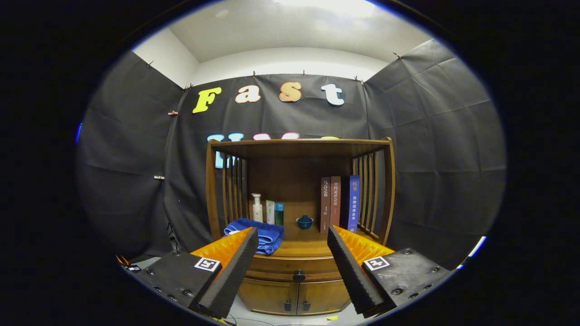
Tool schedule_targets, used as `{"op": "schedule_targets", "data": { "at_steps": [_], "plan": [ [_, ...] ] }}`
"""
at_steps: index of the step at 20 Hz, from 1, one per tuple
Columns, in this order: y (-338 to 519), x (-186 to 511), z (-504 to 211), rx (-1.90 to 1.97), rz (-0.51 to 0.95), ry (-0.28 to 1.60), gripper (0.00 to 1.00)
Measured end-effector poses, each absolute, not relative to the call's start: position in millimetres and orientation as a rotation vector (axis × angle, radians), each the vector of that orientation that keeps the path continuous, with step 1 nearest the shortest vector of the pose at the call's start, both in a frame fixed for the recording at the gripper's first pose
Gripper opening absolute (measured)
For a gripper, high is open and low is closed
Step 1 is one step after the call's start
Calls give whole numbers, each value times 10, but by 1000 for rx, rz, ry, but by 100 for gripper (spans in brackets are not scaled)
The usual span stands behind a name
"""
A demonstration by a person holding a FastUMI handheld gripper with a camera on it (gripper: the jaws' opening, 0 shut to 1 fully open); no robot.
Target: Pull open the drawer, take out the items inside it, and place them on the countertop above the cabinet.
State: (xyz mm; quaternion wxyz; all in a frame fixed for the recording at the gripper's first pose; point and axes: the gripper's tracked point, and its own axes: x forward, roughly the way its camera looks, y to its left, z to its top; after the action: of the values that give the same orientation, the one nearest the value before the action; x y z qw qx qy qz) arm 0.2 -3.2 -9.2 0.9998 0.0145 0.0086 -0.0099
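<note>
While you held the tool (292, 235) wide open and gripping nothing, its fingers framed the wooden cabinet (299, 290) well ahead. The drawer (297, 268) sat shut, its dark knob (298, 275) between the fingers and beyond them. On the bench (301, 248) above lay a folded blue towel (260, 233), bottles (257, 208), a small blue pot (304, 222) and upright books (340, 203).

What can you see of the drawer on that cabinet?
The drawer looks shut, its front flush with the wooden cabinet. The front is brown wood with grooved lines, and a small dark round knob sits at its centre. It lies just under the countertop and above two small doors. The open gripper frames it between its fingers, touching nothing.
</note>
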Motion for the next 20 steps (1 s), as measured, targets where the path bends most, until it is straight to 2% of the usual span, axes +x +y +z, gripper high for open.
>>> {"op": "schedule_targets", "data": {
  "at_steps": [11,20],
  "plan": [
    [-54,275,-681,48,-15,88,99],
    [15,965,-1757,84,0,217,100]
  ]
}}
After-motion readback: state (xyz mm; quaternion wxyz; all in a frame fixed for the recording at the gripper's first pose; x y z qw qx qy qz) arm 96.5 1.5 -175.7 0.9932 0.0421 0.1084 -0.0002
